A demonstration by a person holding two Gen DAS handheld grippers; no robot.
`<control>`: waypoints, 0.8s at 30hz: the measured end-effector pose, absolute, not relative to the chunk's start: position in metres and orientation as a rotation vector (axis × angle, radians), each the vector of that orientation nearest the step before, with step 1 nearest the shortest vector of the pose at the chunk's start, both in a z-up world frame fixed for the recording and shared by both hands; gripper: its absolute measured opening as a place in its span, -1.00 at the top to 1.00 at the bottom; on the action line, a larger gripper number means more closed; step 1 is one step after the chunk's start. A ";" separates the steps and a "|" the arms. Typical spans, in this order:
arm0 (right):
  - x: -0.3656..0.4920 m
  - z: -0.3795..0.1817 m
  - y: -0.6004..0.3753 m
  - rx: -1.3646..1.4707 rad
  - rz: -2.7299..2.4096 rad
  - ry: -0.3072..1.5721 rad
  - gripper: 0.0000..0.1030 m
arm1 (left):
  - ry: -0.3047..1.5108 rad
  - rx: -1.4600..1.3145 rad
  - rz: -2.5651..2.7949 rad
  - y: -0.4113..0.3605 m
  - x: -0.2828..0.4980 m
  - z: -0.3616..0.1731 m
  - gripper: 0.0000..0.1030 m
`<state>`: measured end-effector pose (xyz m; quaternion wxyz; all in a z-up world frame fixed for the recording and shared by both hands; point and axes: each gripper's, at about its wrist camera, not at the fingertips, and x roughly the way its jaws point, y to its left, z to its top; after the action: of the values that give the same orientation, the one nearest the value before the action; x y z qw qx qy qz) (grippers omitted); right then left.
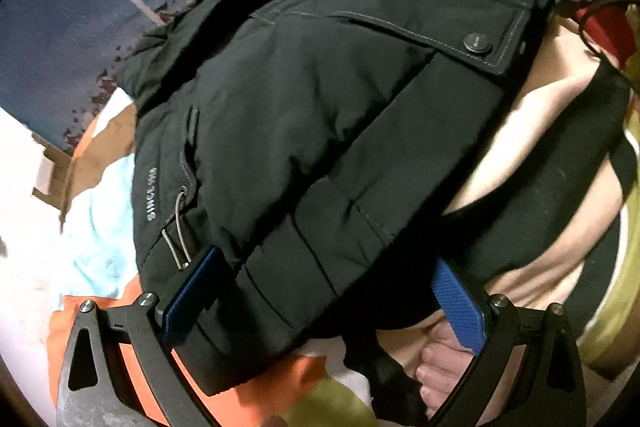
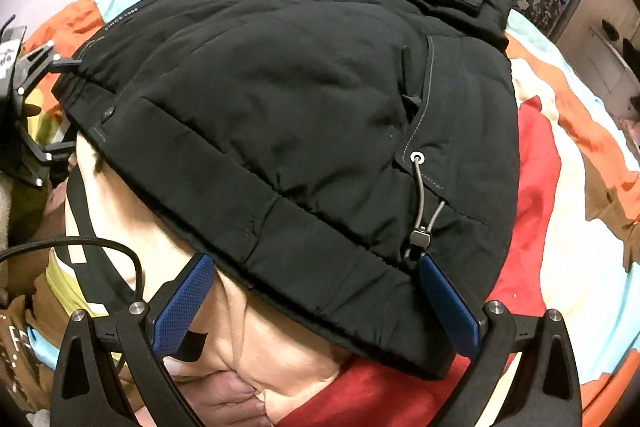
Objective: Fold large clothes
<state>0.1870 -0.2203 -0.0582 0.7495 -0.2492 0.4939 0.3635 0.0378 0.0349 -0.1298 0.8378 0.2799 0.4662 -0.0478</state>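
Both tools, left (image 1: 324, 291) and right (image 2: 316, 301), spread wide, apparently straddling the black jacket's (image 2: 280, 99) hem.

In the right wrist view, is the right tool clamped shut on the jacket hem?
No. The right tool is wide open, its blue pads either side of the black jacket hem.

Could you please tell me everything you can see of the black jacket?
The black jacket is a padded, quilted coat of matte fabric, lying folded on a colourful bedspread and partly over a beige garment. It has grey stitching, a snap-buttoned pocket flap, a grey drawcord with toggle and pale lettering. Its hem edge lies between the open fingers of the left gripper and the right gripper.
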 end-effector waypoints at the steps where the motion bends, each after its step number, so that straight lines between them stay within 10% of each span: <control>1: 0.187 -0.058 -0.220 -0.546 0.796 1.079 -1.00 | 0.979 0.593 -0.095 0.036 0.037 -0.130 -0.92; 5: 0.186 -0.058 -0.220 -0.544 0.794 1.076 -1.00 | 0.922 0.628 -0.042 0.037 0.033 -0.128 -0.89; 12: 0.177 -0.063 -0.220 -0.641 0.804 1.037 -1.00 | 0.879 0.608 0.012 0.036 0.031 -0.122 -0.09; 24: 0.160 -0.072 -0.208 -0.812 0.679 0.862 -0.97 | 0.900 0.494 0.031 0.031 0.033 -0.114 0.18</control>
<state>0.1602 -0.2082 -0.0724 0.7760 -0.3750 0.3983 0.3138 0.0332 0.0314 -0.1144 0.8709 0.2365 0.4307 0.0148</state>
